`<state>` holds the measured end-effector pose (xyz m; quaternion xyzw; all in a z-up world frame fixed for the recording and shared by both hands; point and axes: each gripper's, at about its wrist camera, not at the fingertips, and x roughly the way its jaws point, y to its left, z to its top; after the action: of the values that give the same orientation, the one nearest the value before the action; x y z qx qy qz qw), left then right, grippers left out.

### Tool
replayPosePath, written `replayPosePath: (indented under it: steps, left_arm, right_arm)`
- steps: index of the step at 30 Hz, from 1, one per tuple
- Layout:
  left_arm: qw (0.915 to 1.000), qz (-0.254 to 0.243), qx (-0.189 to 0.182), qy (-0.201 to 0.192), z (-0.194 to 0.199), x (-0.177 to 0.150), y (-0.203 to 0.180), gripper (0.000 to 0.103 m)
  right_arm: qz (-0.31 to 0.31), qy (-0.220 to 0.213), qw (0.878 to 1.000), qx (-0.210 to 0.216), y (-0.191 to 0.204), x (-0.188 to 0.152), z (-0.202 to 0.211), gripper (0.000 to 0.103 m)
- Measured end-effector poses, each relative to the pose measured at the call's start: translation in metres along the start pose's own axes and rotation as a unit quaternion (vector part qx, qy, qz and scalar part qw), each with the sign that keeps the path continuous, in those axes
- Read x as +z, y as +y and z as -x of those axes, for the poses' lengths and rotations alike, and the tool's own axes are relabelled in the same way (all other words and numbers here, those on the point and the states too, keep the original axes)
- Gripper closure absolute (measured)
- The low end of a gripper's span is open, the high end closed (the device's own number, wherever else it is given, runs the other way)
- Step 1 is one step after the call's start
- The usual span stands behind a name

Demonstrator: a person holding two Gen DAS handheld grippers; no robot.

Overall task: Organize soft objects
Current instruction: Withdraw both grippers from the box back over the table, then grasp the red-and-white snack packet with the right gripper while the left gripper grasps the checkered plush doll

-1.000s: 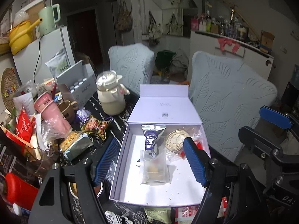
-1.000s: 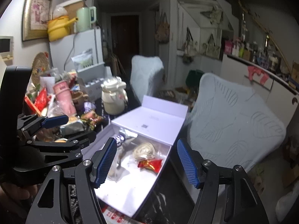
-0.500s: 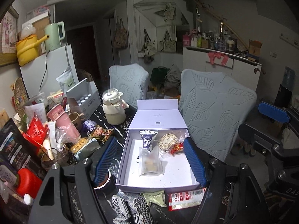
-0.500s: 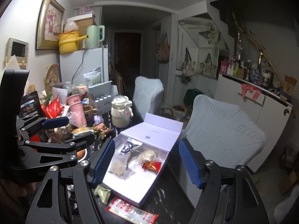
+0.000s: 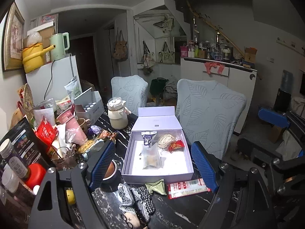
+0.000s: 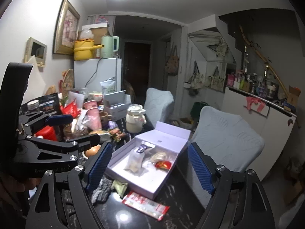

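Observation:
An open white box [image 5: 186,164] [image 6: 122,173] lies on the dark table with its lid up. Inside lie a clear pouch [image 5: 152,157] [image 6: 134,162], a purple packet [image 5: 147,137], a coil of string [image 5: 165,140] and a red packet [image 5: 176,145] [image 6: 163,165]. In front of the box lie a black-and-white checked cloth toy [image 5: 136,198] [image 6: 102,189], a green packet [image 5: 156,186] [image 6: 120,187] and a long red-and-white packet [image 5: 187,188] [image 6: 145,205]. My left gripper [image 5: 152,168] is open and empty, above and before the box. My right gripper [image 6: 148,168] is open and empty, to the right.
The left of the table is crowded: a cream teapot [image 5: 117,115], a pink cup [image 5: 73,126], jars, snack bags, a red bottle [image 5: 36,174] and a dark cup [image 5: 109,173]. Two covered chairs [image 5: 207,112] stand behind the table. A fridge [image 5: 51,82] stands at the back left.
Both grippers have pulled back and up from the box, so it looks smaller and the cloth toy and packets in front of it have come into view. Both stay open.

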<state>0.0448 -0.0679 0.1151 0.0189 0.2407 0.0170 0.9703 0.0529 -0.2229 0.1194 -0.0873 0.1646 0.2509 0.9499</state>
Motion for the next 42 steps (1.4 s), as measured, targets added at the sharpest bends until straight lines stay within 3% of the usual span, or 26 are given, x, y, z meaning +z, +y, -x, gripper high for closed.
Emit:
replayPosePath:
  steps: [9, 21, 35, 42]
  left_arm:
    - [0.9999, 0.008, 0.008, 0.005, 0.017, -0.032, 0.005, 0.021]
    - [0.9986, 0.023, -0.003, 0.048, 0.01, -0.082, 0.004, 0.021]
    - [0.9926, 0.067, -0.015, 0.1, -0.015, -0.131, 0.007, 0.021]
    - [0.9861, 0.083, -0.024, 0.141, -0.047, -0.149, 0.015, 0.021]
  right_arm:
    - [-0.012, 0.011, 1.0, 0.017, 0.018, -0.032, 0.012, 0.02]
    - [-0.052, 0.072, 0.995, 0.032, 0.026, -0.09, 0.001, 0.02]
    - [-0.096, 0.132, 0.986, 0.028, 0.013, -0.144, -0.019, 0.02]
    - [-0.092, 0.162, 0.982, 0.036, 0.016, -0.163, -0.042, 0.02]
